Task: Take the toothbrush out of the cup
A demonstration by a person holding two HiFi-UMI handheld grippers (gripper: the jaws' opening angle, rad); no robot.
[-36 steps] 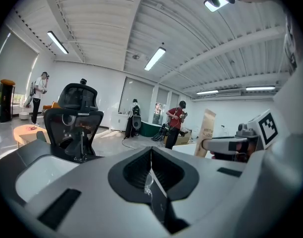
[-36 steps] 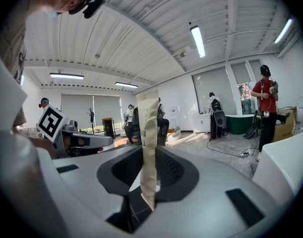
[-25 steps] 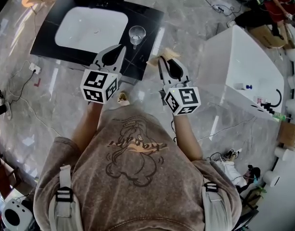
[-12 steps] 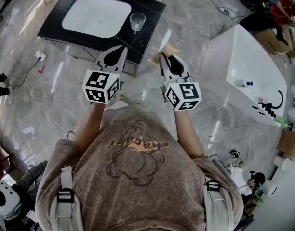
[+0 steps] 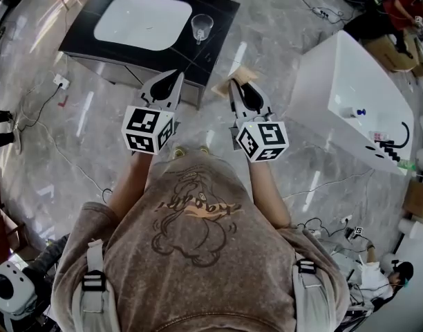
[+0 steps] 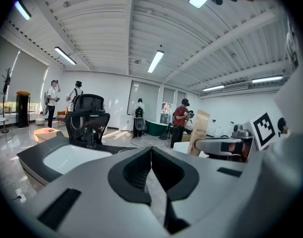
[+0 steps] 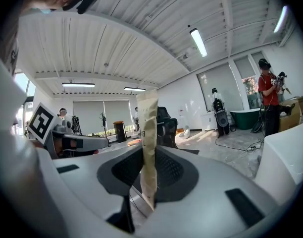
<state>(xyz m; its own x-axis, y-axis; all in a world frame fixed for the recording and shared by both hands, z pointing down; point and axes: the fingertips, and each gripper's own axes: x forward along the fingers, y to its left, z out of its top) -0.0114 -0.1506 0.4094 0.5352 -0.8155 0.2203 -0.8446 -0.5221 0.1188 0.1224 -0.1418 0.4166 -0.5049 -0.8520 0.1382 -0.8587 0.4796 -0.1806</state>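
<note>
My 2 grippers had drifted back from the counter (image 5: 222, 9) — the cup (image 5: 201, 25) sat farther off, top centre. Right gripper (image 5: 233, 83) was clamped on the boxed toothbrush (image 5: 243, 72) mid-frame, and the left gripper (image 5: 175, 76) was closed on nothing — removal looked done.

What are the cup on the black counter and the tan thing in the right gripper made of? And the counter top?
Cup: clear glass or hard plastic; the dark top shows through it.
Packet: matte tan kraft paper or thin card, flat, with printed letters.
Counter top: smooth glossy black, perhaps stone or lacquer; light streaks reflect on it.
</note>
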